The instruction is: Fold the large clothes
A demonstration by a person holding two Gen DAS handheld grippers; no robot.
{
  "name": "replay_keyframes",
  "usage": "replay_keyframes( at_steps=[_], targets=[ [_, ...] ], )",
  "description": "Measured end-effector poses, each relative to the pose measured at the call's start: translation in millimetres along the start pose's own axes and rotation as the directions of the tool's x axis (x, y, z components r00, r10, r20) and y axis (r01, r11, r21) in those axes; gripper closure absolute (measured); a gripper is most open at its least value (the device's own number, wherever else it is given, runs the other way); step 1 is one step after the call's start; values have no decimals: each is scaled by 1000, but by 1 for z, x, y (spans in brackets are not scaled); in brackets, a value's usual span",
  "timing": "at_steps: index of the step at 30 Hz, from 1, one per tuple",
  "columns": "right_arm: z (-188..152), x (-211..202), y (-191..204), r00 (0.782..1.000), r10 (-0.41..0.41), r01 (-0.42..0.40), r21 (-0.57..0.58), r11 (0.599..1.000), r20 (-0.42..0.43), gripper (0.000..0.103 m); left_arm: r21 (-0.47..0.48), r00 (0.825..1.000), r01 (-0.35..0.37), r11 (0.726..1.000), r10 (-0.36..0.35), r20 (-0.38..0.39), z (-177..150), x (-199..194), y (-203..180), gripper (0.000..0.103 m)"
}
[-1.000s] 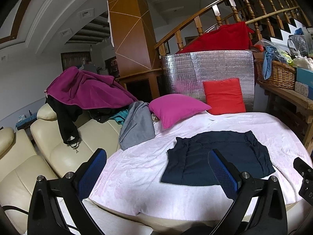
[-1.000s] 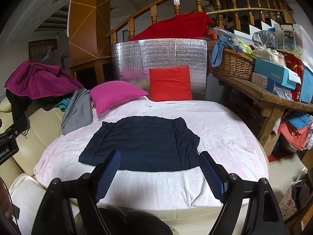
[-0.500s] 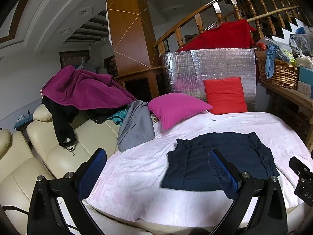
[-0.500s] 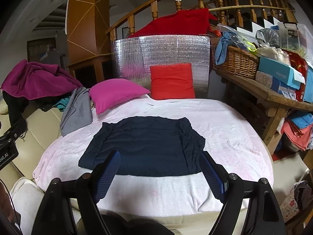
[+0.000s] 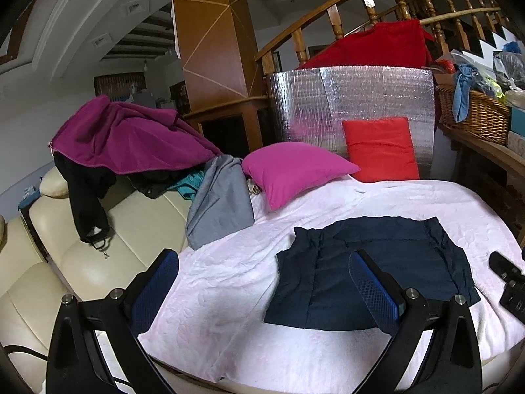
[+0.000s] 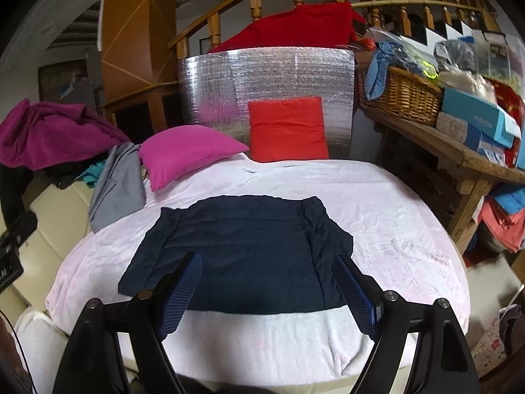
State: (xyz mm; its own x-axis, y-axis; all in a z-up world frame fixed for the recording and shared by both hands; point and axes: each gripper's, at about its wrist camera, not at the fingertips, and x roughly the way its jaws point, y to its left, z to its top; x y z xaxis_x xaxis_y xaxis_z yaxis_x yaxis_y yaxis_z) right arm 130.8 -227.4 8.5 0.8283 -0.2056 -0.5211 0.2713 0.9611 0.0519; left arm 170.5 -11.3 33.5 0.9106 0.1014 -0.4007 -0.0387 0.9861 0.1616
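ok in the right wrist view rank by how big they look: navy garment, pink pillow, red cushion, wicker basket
1. navy garment, clearly largest, though it also lies nearest the camera
2. pink pillow
3. red cushion and wicker basket: look about alike, and the basket is partly hidden by its contents, so I won't rank them.

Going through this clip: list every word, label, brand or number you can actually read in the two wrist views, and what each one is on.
Teal box on the wooden shelf: white lettering on its side, too blurred to read.
Other gripper's body at the left edge of the right wrist view: white letters, cut off by the frame, unreadable.
Clear packet above the boxes: dark label, too small to read.
Nothing else legible.
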Motion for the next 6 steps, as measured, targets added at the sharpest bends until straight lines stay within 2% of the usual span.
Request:
replay_keyframes(
  at_steps=[4,6],
  targets=[
    [6,24,-14,1000,-26,26,22,999,-8,18,-7,1000,10,1000,-10,13,-2,21,-3,0],
    [8,37,-23,999,-45,45,27,999,-12,18,-36,1000,21,999,-21,-3,-2,44,3,0]
  ],
)
